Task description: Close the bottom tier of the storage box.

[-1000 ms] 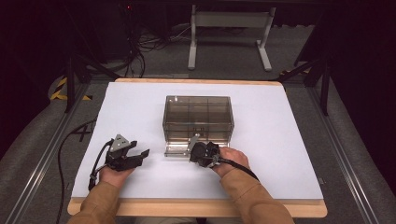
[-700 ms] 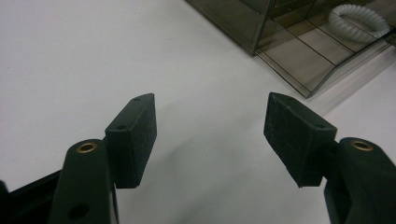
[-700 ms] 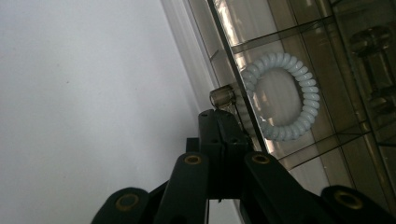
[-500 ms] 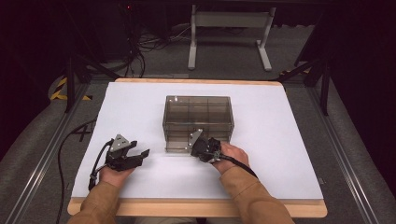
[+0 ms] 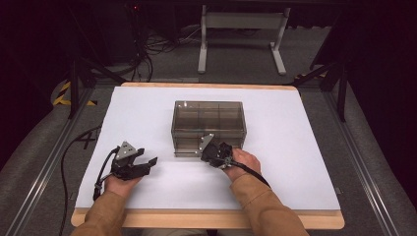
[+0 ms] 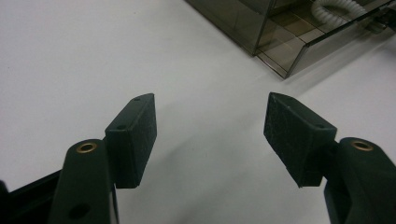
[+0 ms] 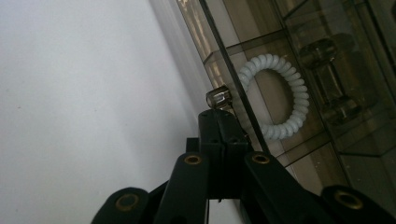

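- Step in hand, as I judge it: working the bottom drawer (image 5: 189, 150) of the smoked-plastic drawer box (image 5: 208, 123), which stands mid-table on the white sheet (image 5: 305, 162). In the high view the drawer front stands slightly proud of the box face, so I read it as partly out.
- My right gripper (image 7: 219, 122) has its jaws fully together. In the right gripper view the tips sit at the small clear knob (image 7: 218, 97) on the drawer front; whether the pads pinch the knob or only butt against it, I cannot tell.
- Contents noted: a white coiled hair tie (image 7: 276, 95) lies flat in the drawer compartment just behind the knob; it also shows through the drawer wall in the left gripper view (image 6: 334, 10).
- My left gripper (image 6: 210, 130) stands wide open with nothing between the pads, hovering over bare sheet, well apart from the box on its near-left side.
- Pose: the right hand (image 5: 241, 162) lies low at the box's front, gripper angled toward the drawer face; the left hand (image 5: 120, 184) rests near the table's front edge, gripper pointing toward the box.
- Next move, in my judgement: a straight, level travel along the drawer's line, with the box kept from sliding on the sheet.
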Demonstrator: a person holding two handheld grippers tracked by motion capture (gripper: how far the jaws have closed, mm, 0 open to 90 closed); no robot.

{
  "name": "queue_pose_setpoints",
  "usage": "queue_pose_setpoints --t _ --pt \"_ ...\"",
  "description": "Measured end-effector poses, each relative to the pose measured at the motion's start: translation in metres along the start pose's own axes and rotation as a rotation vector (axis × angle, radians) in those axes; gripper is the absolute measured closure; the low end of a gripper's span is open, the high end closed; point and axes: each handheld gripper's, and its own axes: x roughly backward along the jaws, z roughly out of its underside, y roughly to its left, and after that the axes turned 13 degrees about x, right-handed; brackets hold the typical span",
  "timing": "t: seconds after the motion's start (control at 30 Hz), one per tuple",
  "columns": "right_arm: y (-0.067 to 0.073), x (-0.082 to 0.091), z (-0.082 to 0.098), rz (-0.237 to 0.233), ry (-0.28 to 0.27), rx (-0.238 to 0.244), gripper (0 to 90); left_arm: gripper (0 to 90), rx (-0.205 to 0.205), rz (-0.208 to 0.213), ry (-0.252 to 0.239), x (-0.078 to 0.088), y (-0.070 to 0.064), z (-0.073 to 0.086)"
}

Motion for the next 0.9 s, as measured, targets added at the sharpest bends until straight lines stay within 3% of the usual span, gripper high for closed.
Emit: queue_pose_setpoints --t 0.17,0.9 --pt "-0.002 -0.002 -0.001 0.033 0.006 -0.003 90.0 35.3 0.000 -0.001 -0.002 0.000 0.000 0.000" --pt "-0.013 -0.009 0.001 0.095 -0.019 -0.049 90.0 35.4 -0.001 0.001 0.000 0.000 0.000 0.000"
